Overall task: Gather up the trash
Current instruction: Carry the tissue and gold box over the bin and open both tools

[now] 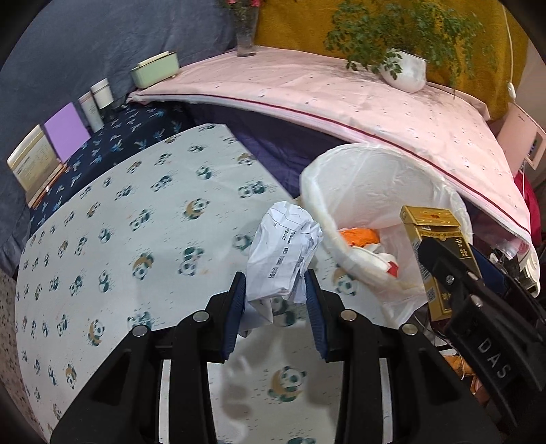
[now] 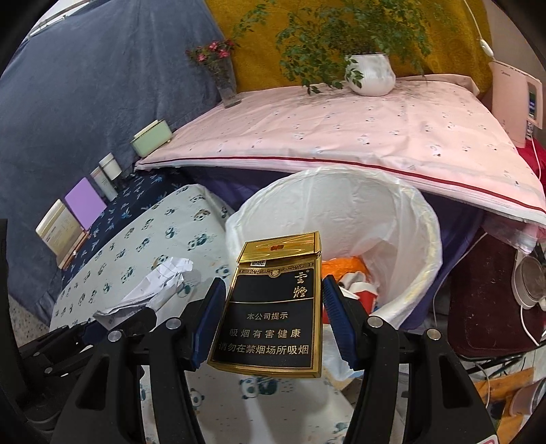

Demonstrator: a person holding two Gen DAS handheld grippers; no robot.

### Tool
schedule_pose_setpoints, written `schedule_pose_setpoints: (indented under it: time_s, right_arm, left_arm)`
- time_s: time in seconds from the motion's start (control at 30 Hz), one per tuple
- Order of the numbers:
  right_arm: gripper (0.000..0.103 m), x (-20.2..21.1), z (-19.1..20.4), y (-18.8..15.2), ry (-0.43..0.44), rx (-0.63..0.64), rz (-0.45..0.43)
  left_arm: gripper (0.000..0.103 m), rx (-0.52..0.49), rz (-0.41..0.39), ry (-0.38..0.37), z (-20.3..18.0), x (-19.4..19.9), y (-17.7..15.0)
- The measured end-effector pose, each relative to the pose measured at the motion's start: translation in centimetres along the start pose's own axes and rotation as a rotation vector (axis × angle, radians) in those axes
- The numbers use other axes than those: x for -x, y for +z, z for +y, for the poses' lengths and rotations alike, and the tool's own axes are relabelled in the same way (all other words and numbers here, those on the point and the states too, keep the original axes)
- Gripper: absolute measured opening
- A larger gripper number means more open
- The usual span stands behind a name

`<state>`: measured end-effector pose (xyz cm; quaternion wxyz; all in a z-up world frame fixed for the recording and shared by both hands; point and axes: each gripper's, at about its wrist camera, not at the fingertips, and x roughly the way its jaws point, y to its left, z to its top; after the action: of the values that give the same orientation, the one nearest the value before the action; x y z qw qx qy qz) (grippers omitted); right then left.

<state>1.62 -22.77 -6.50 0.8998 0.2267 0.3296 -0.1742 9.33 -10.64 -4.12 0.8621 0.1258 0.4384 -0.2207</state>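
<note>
Surface: counter (image 1: 102,211) under a pale cloth printed with pandas; behind it a dark blue patterned strip carrying a purple card (image 1: 66,131), a cream-and-gold box (image 1: 32,164), two white jars (image 1: 97,99) and a pale green box (image 1: 155,68). Higher shelf draped in pink cloth (image 1: 341,99), bearing a glass vase of flowers (image 1: 246,30) and a white potted plant (image 1: 404,70); grey-blue and mustard fabric hang behind. Bin: white-lined trash bin (image 1: 368,177) at the counter's right edge, open, orange and red-white scraps in its bottom. Item one: crumpled printed paper (image 1: 285,252), pinched between the blue pads of the left hand-held gripper (image 1: 275,290), long axis running away from the camera, raised over the counter just left of the bin rim. Item two: black-and-gold cigarette pack (image 2: 273,307), clamped by its narrow sides in the right hand-held gripper (image 2: 273,314), upright, long axis vertical, flip lid ajar at top, printed face toward the camera, in front of the bin's mouth.
</note>
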Motion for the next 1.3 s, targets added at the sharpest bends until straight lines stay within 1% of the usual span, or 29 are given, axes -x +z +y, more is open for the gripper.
schedule_pose_setpoints:
  time_s: [0.27,0.43,0.57,0.7,0.8,0.83,0.87,0.9,1.1,1.17,1.3]
  right_arm:
    - [0.056,0.4,-3.9,1.5,-0.035,-0.056,-0.027]
    - [0.056,0.6,-6.3,2.8,-0.062,-0.085,-0.049]
    - [0.056,0.4,-7.6,3.4,-0.073,-0.112,-0.055]
    - [0.056,-0.2,-8.4,4.1,-0.078,-0.122,-0.051]
    - [0.056,-0.8,-8.2,4.6,-0.076,-0.115,-0.046]
    - [0.057,-1.1,-8.1,4.8,-0.073,-0.112,-0.043]
    - [0.057,-1.2,-8.0,5.0,-0.07,-0.109,-0.041]
    - [0.057,-1.4,-7.8,5.1,-0.065,-0.105,-0.037]
    - [0.057,-2.6,-6.3,6.5,-0.041,-0.074,-0.031]
    - [0.058,-2.9,-5.6,6.9,-0.03,-0.061,-0.028]
    - [0.058,-3.3,-4.4,7.2,-0.028,-0.035,-0.031]
  left_arm:
    - [0.034,-0.073,0.003,-0.059,-4.6,-0.9,2.0]
    - [0.034,-0.099,0.01,-0.088,-7.0,-2.1,3.5]
    - [0.034,-0.116,0.019,-0.096,-8.3,-3.0,4.4]
    - [0.037,-0.121,0.028,-0.098,-8.7,-3.7,5.0]
    - [0.047,-0.107,0.03,-0.088,-8.4,-4.2,5.4]
    - [0.06,-0.1,0.028,-0.082,-8.2,-4.3,5.5]
    - [0.071,-0.092,0.021,-0.072,-7.9,-4.4,5.5]
    - [0.073,-0.082,0.011,-0.061,-7.5,-4.4,5.6]
    - [0.075,-0.067,0.008,-0.029,-6.0,-4.5,5.4]
    - [0.08,-0.055,0.005,-0.023,-5.5,-4.4,5.2]
    - [0.08,-0.041,0.004,-0.013,-4.6,-4.2,4.9]
